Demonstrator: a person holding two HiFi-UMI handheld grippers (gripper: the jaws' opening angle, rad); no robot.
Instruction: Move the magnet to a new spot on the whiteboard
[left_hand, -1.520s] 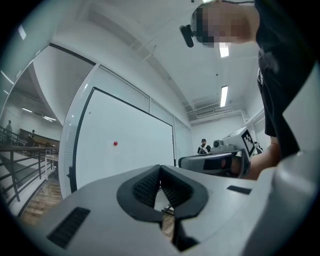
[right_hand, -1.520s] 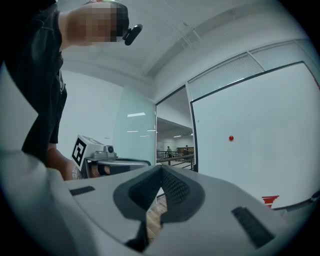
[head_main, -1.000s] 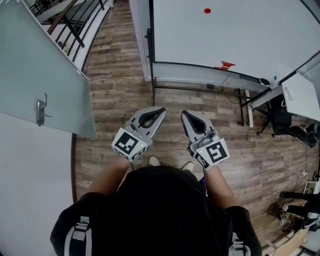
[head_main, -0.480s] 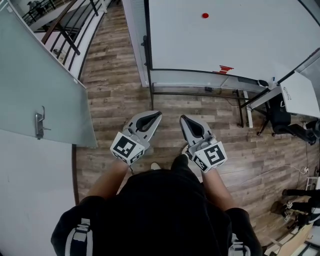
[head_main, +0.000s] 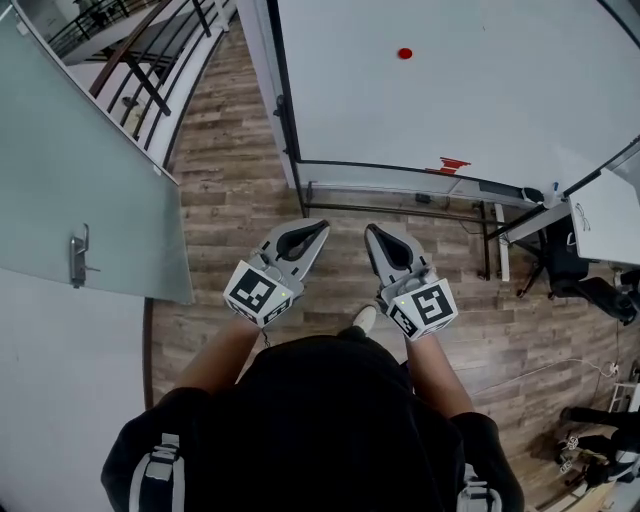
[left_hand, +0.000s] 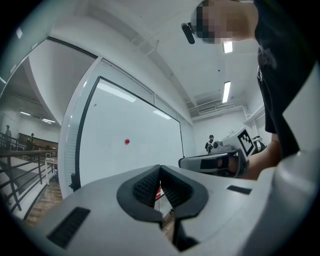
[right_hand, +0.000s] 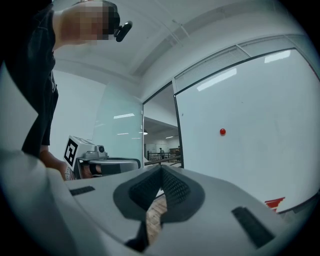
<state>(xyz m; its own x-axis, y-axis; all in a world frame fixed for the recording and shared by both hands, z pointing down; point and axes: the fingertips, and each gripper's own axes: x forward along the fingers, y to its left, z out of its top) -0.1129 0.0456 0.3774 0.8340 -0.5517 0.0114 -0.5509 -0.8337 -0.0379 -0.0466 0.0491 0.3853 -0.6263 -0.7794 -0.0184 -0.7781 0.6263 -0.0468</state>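
Head view first: the whiteboard (head_main: 500, 100) runs off the top and right of the frame, so its far edges are out of sight. The magnet (head_main: 404, 53), a small red dot, sits on the board's left half, well in from the left edge and well above the bottom tray (head_main: 400, 176). There's something red on that tray (head_main: 452, 163), too small to make out.

The hands themselves are hidden under the marker cubes. Only the bare forearms (head_main: 215, 355) show, and the person's dark top covers the elbows. One shoe (head_main: 365, 318) peeks out on the wood floor (head_main: 230, 200) between the arms.

Now the pose: both grippers are held out level in front of the body, side by side, tips angled slightly toward each other and aimed at the board, well short of it. The left gripper (head_main: 322, 224) has its jaws pressed together with nothing between them. Same for the right gripper (head_main: 370, 229): jaws closed, empty. From each gripper view the magnet shows above the closed tips, far off.

A glass door (head_main: 80, 170) stands at the left.
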